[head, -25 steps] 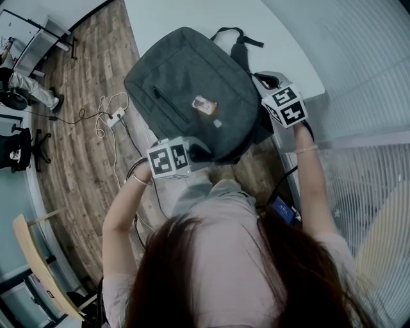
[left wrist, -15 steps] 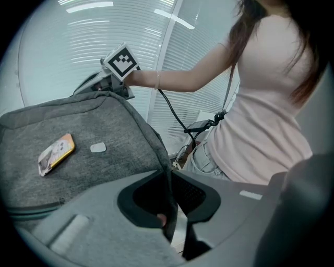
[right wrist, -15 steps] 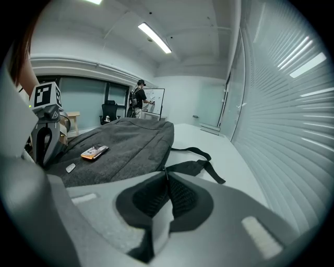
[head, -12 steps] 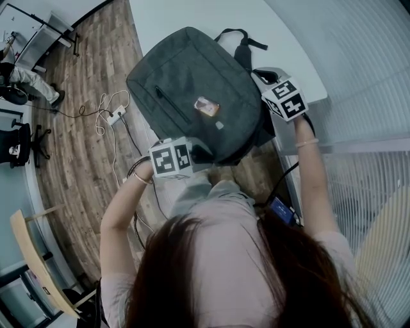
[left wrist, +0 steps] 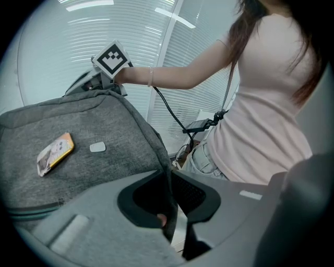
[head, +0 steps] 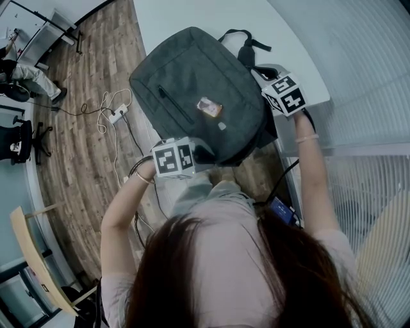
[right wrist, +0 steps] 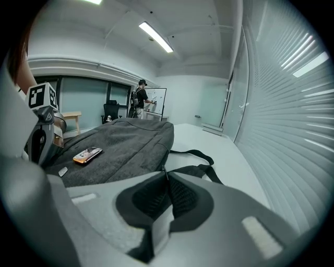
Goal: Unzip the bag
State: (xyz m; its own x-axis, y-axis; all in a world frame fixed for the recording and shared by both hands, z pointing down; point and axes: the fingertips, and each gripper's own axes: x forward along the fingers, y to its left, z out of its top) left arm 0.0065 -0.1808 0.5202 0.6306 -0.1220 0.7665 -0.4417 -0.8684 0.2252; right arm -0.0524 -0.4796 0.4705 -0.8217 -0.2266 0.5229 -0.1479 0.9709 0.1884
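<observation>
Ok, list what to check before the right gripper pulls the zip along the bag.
1. Left gripper clamped on the bag edge: ok, fabric sits between its jaws.
2. Right gripper shut on the zip pull: ok, a small tab shows at its tips.
3. Bag fully on the table: not ok, its near end overhangs the edge.
4. Strap clear of the right gripper: cannot tell, it lies just beyond the tips.
5. Zip's path free of snags: cannot tell, the seam is hidden.
6. Orange card fixed to the bag: cannot tell.
</observation>
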